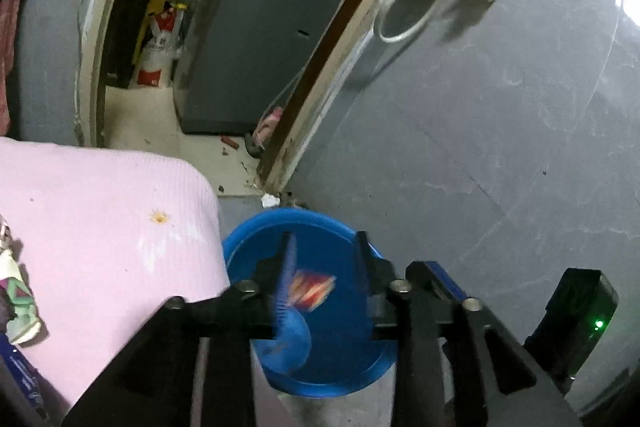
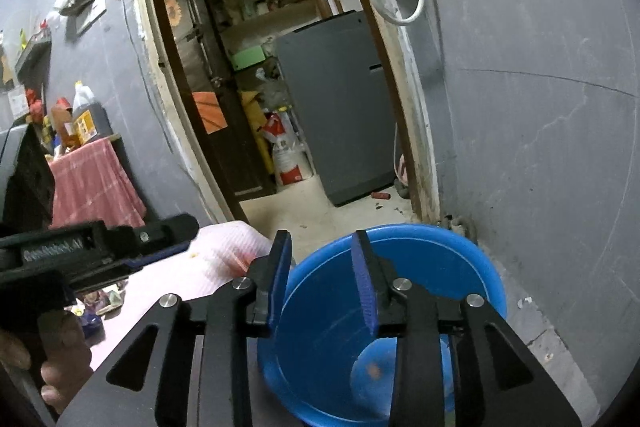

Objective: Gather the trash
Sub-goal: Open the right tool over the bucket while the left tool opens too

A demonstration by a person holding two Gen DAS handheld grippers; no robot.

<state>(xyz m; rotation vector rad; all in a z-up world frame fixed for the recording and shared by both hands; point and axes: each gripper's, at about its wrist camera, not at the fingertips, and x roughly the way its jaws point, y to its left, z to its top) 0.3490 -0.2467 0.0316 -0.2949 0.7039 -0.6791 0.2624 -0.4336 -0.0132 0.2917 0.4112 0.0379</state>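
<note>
Left wrist view: left tongs (image 1: 324,247) spread wide, holding nothing, right above blue bucket (image 1: 256,231). Striped wrapper (image 1: 312,289) already inside. Right tongs (image 2: 320,247) released too. More scraps (image 2: 100,301) left on pink bed (image 2: 224,247) at nine o'clock.

left tool (image 1: 322,267): black, blue pads | right tool (image 2: 322,275): black, silver screws
</note>
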